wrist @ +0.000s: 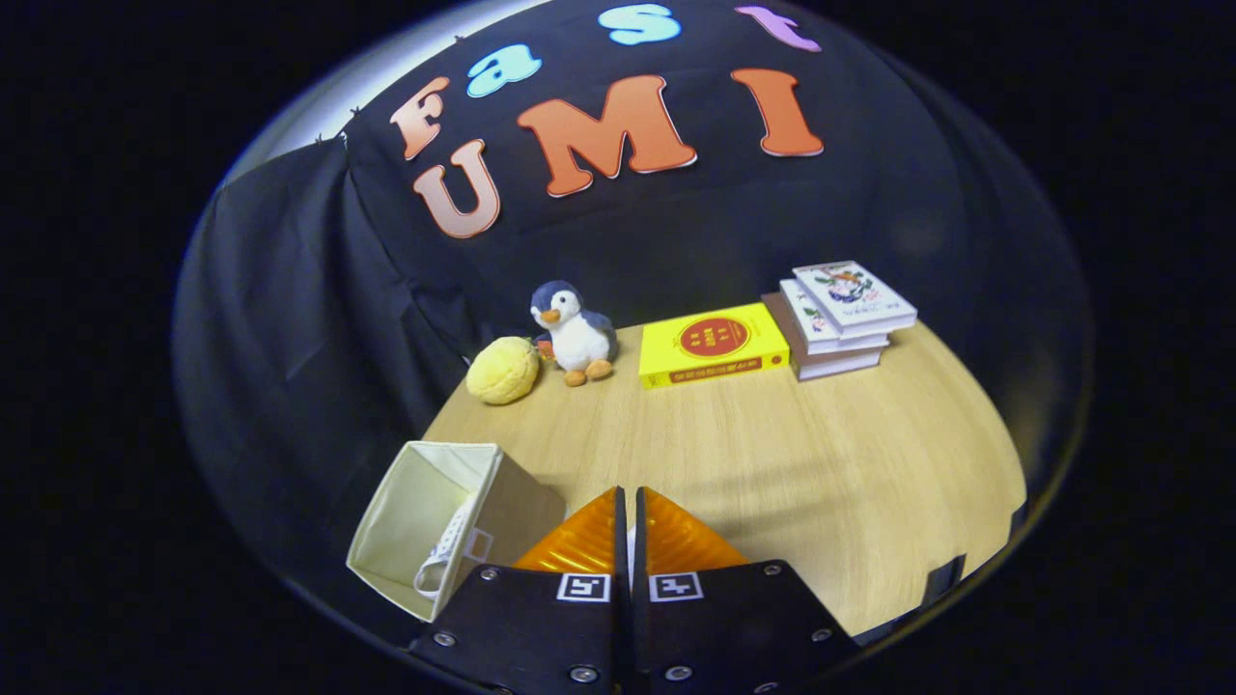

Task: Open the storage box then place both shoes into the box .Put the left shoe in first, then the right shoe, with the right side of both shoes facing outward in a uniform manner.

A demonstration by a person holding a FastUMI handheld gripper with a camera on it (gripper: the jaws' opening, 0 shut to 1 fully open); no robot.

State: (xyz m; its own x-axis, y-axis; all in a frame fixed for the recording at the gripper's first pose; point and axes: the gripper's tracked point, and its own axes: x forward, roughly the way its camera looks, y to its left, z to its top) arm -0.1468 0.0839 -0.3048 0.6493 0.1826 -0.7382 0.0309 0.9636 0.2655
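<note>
The tongs [630, 526] partly hide the storage box [425, 521] and the shoe [446, 555] inside.

Four books [763, 333] (three stacked), one box [425, 521]

Orange ribbed fingers [630, 521] meet above black mounts. Cream storage box [425, 521], yellow-red book [713, 344], blue-white penguin [575, 333], and pale wood-grain surface [821, 454].

Light wooden tabletop [772, 454] with fine grain, evenly lit, faint soft shadow across the middle. Black cloth wall [319, 319] directly behind the tabletop, creased and folded where it drapes beside the tabletop's near corner. Pale, bright strip [290, 125] showing above the cloth's upper edge. Dark clamps or brackets [941, 579] at the tabletop's near edge, too small to identify.
</note>
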